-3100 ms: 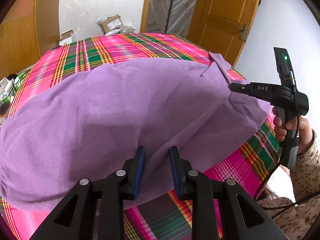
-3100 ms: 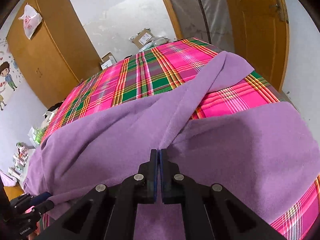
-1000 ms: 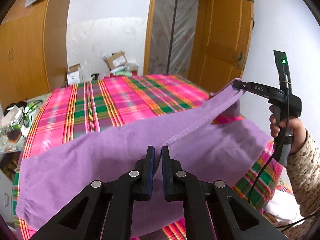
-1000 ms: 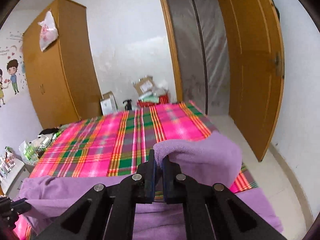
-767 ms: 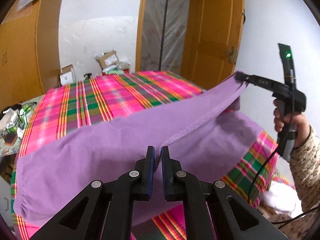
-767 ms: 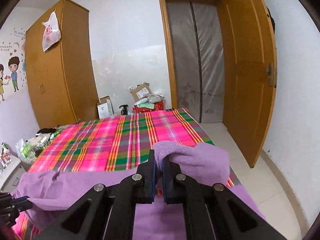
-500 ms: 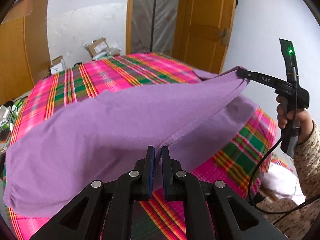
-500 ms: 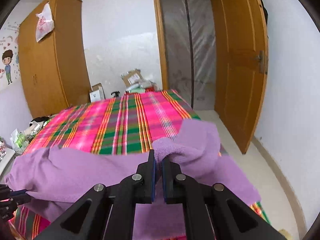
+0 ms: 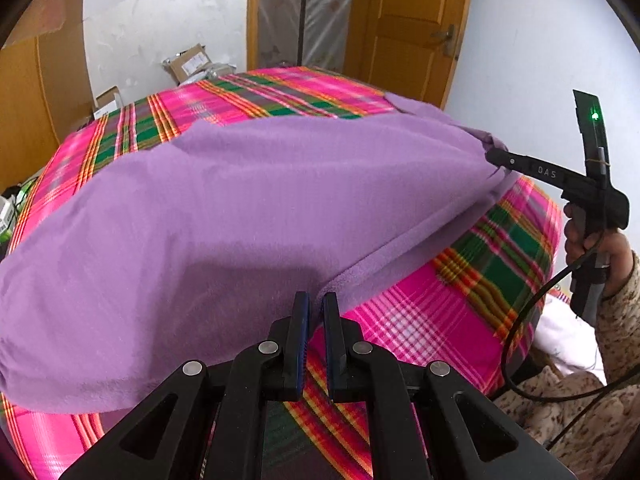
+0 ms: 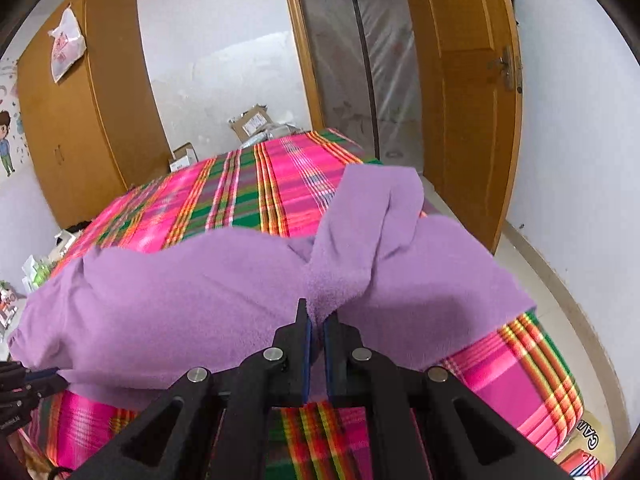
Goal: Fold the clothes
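A purple fleece garment (image 9: 248, 200) lies doubled over on a bed with a pink and green plaid sheet (image 9: 500, 264). My left gripper (image 9: 316, 308) is shut on its near folded edge, low over the sheet. My right gripper (image 9: 496, 157) appears at the right in the left wrist view, held by a hand (image 9: 588, 240) and pinching the garment's right corner. Seen from the right wrist, the right gripper (image 10: 316, 320) is shut on a bunched fold of the garment (image 10: 192, 292), and a loose flap (image 10: 380, 200) trails toward the door. The left gripper (image 10: 28, 384) shows at the lower left edge.
The bed's near edge drops off just below both grippers. A wooden wardrobe (image 10: 88, 120) stands at the left and an open wooden door (image 10: 468, 92) at the right. Cardboard boxes (image 10: 252, 124) sit beyond the bed. A person's patterned sleeve (image 9: 616, 320) is at the right.
The left gripper, open 3.1 s ago, is shut on the garment. Both grippers raised the far edge, carried it toward the near side and have come down, laying the cloth over itself.
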`<state>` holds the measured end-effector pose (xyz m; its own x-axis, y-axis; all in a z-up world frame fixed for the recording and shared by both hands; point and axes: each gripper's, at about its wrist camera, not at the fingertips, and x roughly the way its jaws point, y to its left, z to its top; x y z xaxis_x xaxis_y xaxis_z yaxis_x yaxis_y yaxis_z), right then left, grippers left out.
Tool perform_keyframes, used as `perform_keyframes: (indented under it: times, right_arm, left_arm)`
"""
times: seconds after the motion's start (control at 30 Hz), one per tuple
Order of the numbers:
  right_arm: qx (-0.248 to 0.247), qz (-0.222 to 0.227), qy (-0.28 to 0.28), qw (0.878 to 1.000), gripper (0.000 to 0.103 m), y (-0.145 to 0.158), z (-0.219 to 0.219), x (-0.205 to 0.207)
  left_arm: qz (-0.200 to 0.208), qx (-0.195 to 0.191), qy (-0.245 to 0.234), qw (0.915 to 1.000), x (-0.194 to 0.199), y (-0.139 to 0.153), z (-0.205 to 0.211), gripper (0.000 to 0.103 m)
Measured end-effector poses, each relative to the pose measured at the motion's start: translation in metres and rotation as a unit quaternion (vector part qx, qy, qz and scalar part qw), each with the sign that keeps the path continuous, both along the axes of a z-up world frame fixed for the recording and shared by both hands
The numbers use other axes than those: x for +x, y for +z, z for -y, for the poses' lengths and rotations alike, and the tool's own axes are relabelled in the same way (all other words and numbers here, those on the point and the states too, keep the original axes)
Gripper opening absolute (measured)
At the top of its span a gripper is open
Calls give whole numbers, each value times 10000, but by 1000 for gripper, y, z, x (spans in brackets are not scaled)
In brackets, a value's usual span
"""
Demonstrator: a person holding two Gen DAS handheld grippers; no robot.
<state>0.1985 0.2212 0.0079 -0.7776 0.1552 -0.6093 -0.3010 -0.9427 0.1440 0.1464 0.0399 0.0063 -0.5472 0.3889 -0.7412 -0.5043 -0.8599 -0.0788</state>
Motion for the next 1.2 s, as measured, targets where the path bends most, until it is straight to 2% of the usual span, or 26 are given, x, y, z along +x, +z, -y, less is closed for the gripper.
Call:
perform_keyframes:
  times: [0.33,0.47,0.53,0.63,1.0,1.2]
  right_arm:
    - [-95,263,47,9996,7,-18,-5,6]
    - [-154,310,65,9994,9,-18,-8,7]
    - [-85,367,89,9993,10,-16,-6,7]
    - [-95,429,130,9989,10,-14,-6,7]
    - [-161,495,116,9986,17,1,-19,15]
    - [-116,458,11,9989,17,11,-30,13]
  left_arm:
    - [-37,-244,-155,9996,6,-2,-4,8]
    - [80,-313,-275,9991,7,0,-6,8]
    - [187,-310,-451,9983,9,0,-7,12]
    - [239,-252,-564,9978,9,1,-7,12]
    - [387,332,-836,9952,-19,16,-25,12]
    - [412,363,-968,9938,-37,20,-42,12]
